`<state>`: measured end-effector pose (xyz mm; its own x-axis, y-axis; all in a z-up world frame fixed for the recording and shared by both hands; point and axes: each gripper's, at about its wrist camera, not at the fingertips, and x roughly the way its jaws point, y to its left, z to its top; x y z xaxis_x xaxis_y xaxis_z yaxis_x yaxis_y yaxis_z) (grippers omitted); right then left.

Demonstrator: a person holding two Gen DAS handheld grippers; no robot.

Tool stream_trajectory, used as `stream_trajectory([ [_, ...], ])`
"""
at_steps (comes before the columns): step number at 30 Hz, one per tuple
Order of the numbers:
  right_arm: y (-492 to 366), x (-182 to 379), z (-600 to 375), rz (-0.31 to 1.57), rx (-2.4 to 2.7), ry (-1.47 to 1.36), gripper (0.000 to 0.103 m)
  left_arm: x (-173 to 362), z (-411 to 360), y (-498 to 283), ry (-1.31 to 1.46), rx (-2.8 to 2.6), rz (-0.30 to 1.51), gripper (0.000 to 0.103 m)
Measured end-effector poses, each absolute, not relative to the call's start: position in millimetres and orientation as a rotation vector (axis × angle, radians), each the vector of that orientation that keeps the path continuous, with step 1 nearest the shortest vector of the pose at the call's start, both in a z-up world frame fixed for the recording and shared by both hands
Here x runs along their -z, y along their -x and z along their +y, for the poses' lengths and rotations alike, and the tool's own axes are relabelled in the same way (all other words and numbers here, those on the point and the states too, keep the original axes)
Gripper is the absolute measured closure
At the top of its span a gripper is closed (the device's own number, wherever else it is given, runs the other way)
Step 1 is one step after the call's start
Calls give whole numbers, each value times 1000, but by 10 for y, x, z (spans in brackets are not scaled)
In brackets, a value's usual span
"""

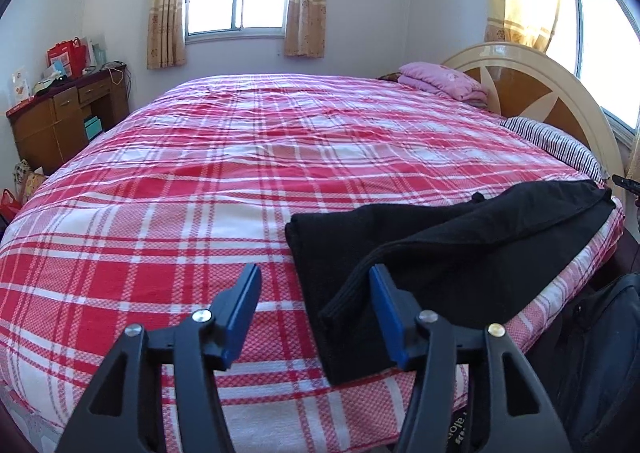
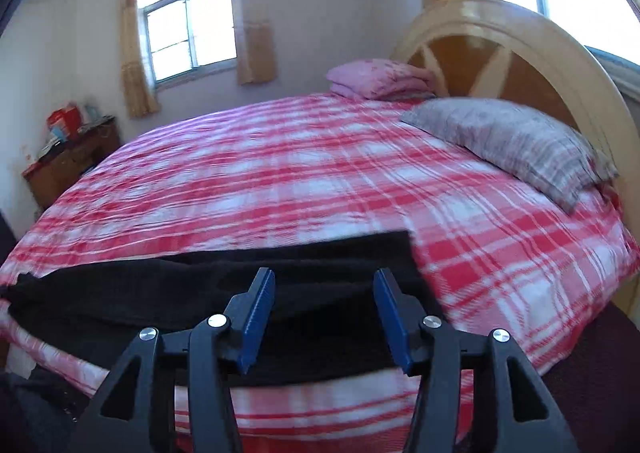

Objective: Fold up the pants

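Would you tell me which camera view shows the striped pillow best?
The right wrist view: the whole striped pillow lies against the headboard, though slightly blurred. The left wrist view shows only a sharp sliver at the bed's edge.

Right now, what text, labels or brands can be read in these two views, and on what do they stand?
Dark strip below the bed edge, left wrist view: white letters, partly hidden, unreadable.
Red boxes and bags on the wooden desk: printing too small to read.
Right wrist view: blurred, no readable text.

Left gripper point(image 1: 314, 277) and right gripper point(image 2: 324, 281) apparently gape, empty.
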<state>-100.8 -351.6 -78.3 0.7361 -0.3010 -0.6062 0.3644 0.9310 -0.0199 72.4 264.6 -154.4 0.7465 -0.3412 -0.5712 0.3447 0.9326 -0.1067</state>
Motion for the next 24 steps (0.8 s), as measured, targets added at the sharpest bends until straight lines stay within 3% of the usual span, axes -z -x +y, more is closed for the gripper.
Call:
stream_trajectory([
  [6, 405, 862, -2450, 712, 119, 91, 50, 1412, 2854, -689, 57, 328, 588, 44],
  [14, -125, 1475, -1170, 824, -171, 325, 50, 1550, 2663, -816, 100, 368, 678, 44],
  [24, -408, 2061, -716, 908, -177, 571, 50, 1737, 2166, -868, -32, 371, 734, 43],
])
